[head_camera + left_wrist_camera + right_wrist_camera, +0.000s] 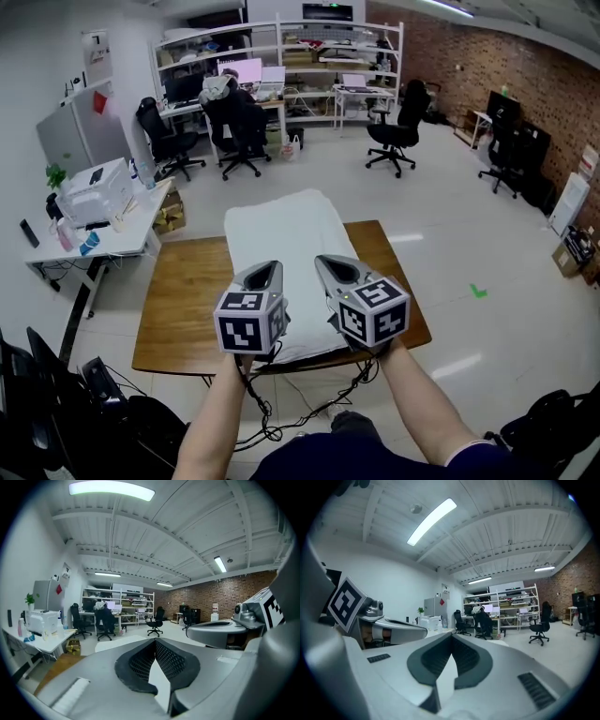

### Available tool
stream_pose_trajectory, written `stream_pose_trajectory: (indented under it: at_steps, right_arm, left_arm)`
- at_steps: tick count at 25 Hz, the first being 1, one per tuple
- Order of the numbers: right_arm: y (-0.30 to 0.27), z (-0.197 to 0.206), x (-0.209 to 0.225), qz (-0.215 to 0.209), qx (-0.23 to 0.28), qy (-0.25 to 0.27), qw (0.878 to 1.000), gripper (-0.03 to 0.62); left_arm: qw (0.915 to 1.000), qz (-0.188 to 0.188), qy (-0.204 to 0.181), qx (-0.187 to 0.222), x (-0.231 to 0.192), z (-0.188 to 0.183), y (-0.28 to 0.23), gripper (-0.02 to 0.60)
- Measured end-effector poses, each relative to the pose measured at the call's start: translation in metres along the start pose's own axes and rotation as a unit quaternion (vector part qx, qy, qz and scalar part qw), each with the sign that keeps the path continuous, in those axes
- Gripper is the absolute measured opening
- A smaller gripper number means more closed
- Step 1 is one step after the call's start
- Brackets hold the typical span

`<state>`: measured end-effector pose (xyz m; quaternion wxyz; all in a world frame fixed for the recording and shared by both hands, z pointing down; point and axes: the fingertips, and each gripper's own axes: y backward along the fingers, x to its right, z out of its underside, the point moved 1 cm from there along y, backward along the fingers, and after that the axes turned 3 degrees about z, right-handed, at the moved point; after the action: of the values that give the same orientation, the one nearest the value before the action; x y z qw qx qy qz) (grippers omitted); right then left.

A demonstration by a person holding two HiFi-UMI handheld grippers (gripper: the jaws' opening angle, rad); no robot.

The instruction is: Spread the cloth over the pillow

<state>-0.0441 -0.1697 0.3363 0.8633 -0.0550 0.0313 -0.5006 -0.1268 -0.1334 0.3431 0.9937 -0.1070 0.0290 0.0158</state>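
A long white cloth (281, 230) lies lengthwise along the middle of the wooden table (187, 300), over a raised shape; the pillow itself does not show apart from it. Both grippers hover side by side over the cloth's near end and point away from me. My left gripper (269, 266) (155, 642) has its pads together, with a white strip of cloth (158, 679) between them. My right gripper (325, 261) (451, 637) is also shut, with a white strip of cloth (444, 677) between its pads. The cloth's near edge is hidden under the marker cubes.
A white desk (112, 230) with a printer stands left of the table. Cables (281, 412) hang under the table's near edge. A person (230, 98) sits at the far desks among several office chairs, in front of shelves. Open floor lies to the right.
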Motion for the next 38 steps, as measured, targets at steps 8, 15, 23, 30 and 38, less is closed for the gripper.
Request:
stream_pose_trajectory:
  at_steps: [8,15,23,30,38]
  right_arm:
    - [0.01,0.036,-0.003,-0.003,-0.006,-0.015,1.0,0.005]
    - [0.015,0.042,-0.002,-0.016,-0.011,-0.028,0.999,0.012]
    - [0.011,0.042,0.002,-0.015,-0.017,-0.024,0.999,0.012]
    - [0.009,0.042,0.003,-0.016,-0.019,-0.024,0.999,0.012]
    - [0.007,0.041,0.003,-0.017,-0.018,-0.035,0.999,0.012]
  left_arm:
    - [1.0,-0.008,0.002,0.002,0.011,0.028,-0.003,0.009]
    - [0.9999,0.002,0.006,-0.009,0.018,0.039,-0.007,0.009]
    - [0.9999,0.01,0.01,-0.007,0.021,0.04,-0.011,0.009]
    - [0.9998,0.015,0.013,-0.005,0.019,0.041,-0.01,0.009]
    - [0.9996,0.017,0.017,-0.01,0.015,0.045,-0.012,0.009]
